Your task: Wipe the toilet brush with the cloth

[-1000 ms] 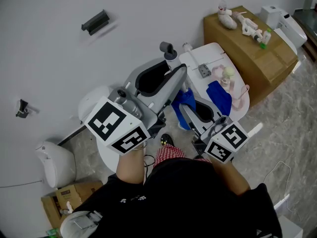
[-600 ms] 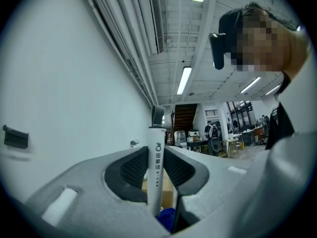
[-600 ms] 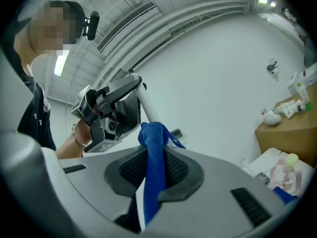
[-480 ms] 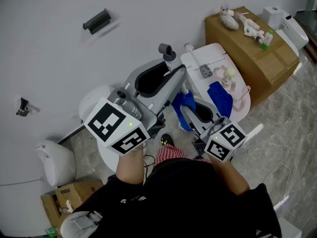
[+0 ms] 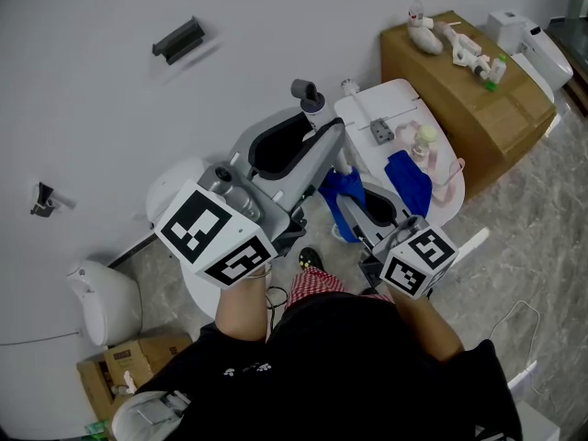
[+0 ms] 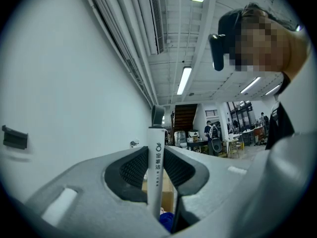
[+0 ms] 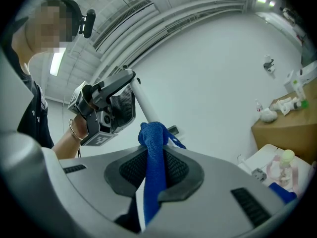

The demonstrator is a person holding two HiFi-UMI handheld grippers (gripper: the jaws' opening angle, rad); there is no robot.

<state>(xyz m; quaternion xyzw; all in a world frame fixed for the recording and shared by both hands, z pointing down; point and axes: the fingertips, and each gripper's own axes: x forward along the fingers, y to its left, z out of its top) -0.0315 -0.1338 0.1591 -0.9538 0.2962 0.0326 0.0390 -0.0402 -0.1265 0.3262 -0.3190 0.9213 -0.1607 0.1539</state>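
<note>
Left gripper view: left gripper [image 6: 157, 151] clamps the toilet brush [image 6: 155, 182]; right gripper [image 7: 154, 153] clamps the cloth [image 7: 152, 180].

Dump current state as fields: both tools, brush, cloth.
left tool: shut on brush handle, which stands upright
right tool: shut on cloth
cloth: blue, bunched up against the brush handle, below the left tool
nearby: white table, cardboard box
</note>
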